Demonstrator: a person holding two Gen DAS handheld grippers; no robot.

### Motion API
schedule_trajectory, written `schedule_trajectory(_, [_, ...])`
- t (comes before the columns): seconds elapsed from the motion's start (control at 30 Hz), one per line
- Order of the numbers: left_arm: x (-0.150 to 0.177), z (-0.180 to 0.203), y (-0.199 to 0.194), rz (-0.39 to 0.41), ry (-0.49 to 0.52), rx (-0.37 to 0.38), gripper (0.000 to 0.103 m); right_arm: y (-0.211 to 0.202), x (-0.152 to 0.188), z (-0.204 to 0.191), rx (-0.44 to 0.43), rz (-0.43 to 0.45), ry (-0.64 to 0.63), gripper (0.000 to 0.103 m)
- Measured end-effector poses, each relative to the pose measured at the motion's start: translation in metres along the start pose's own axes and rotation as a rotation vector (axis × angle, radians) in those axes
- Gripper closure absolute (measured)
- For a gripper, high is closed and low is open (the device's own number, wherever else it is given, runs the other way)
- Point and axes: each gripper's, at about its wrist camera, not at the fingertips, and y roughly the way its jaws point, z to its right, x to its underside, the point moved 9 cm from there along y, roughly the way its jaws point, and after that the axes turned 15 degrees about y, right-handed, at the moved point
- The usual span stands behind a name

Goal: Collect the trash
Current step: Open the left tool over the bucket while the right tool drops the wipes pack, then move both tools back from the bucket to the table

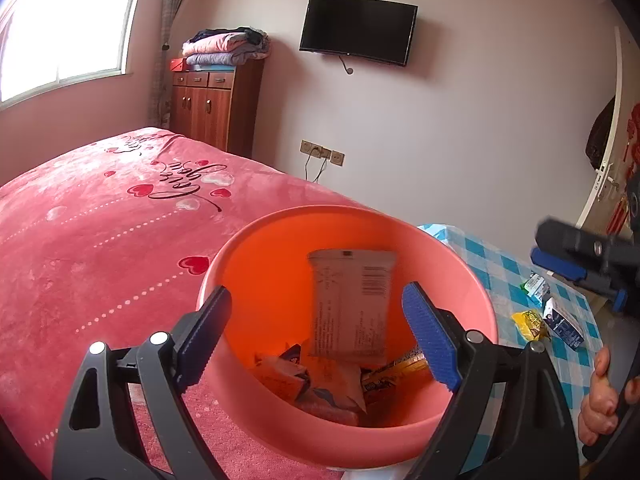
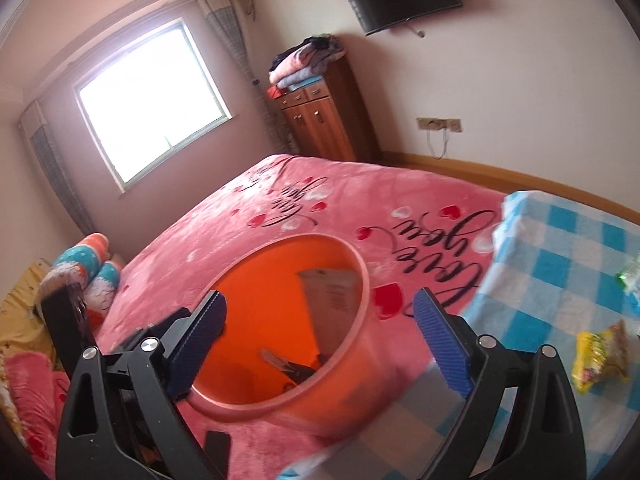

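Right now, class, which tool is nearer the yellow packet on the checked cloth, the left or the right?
Right. The right tool hangs open beside the yellow packet, over the edge of the checked cloth. The left tool is open over the pink bucket, farther from the packet.

Our left gripper (image 1: 316, 334) points forward and slightly downward, its jaws spread wide with nothing pressed between the pads. In its own view the dark finger (image 1: 204, 336) sits at eight o'clock and the blue-padded one at four o'clock. Our right gripper (image 2: 320, 344) tilts down the same way, jaws equally wide and empty. From the left wrist view, it shows blurred at three o'clock, and our right hand (image 1: 600, 396) wraps its handle at four o'clock.
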Motion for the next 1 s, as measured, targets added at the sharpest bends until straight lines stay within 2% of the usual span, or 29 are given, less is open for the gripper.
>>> schedule_trajectory(0.37, [-0.006,0.014,-0.011,0.039,0.027,0.007,0.015,-0.03,0.034,0.051,0.112,0.064,-0.009,0.01])
schedule_trajectory(0.6, [-0.008,0.033,-0.013,0.05,0.053,0.034,0.015,-0.037,0.047,0.079,0.132,0.068,0.042,0.01])
schedule_trajectory(1.0, [-0.015,0.064,-0.021,0.064,0.102,0.063,0.015,-0.056,0.061,0.101,0.176,0.098,0.036,0.01])
